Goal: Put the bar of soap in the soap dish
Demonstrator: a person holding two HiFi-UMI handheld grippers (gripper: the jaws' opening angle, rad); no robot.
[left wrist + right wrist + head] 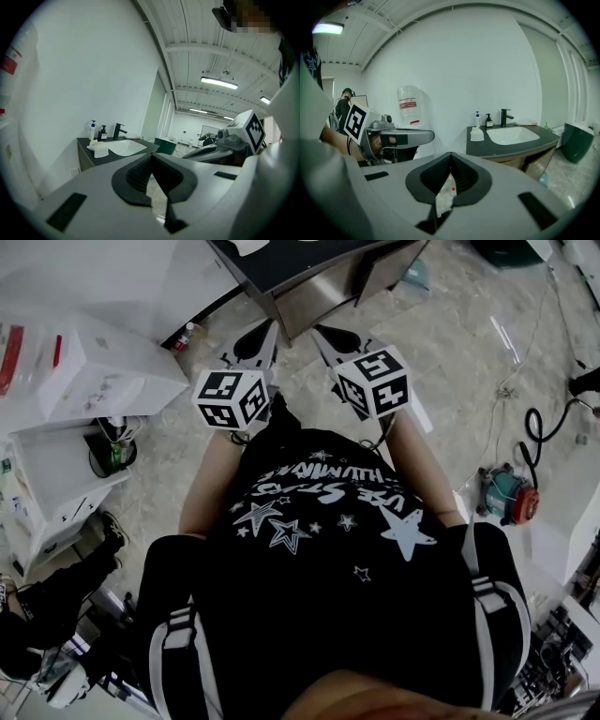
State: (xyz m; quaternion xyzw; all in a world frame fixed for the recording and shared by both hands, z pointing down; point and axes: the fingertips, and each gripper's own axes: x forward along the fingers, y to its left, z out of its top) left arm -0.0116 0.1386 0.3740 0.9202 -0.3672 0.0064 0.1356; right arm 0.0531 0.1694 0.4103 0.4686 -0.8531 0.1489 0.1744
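Left gripper (151,158) and right gripper (450,155) both closed, empty, well apart from the counter (497,149) at 1 o'clock, where the soap (476,135) appears at 9 o'clock of the basin (511,135), dish indistinct; jaws should open before a level, square approach.

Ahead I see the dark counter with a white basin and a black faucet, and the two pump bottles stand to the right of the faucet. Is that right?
Not quite. The white pump bottle and the dark pump bottle stand to the left of the black faucet, not the right, as the right gripper view shows. The dark counter and white basin are as you say.
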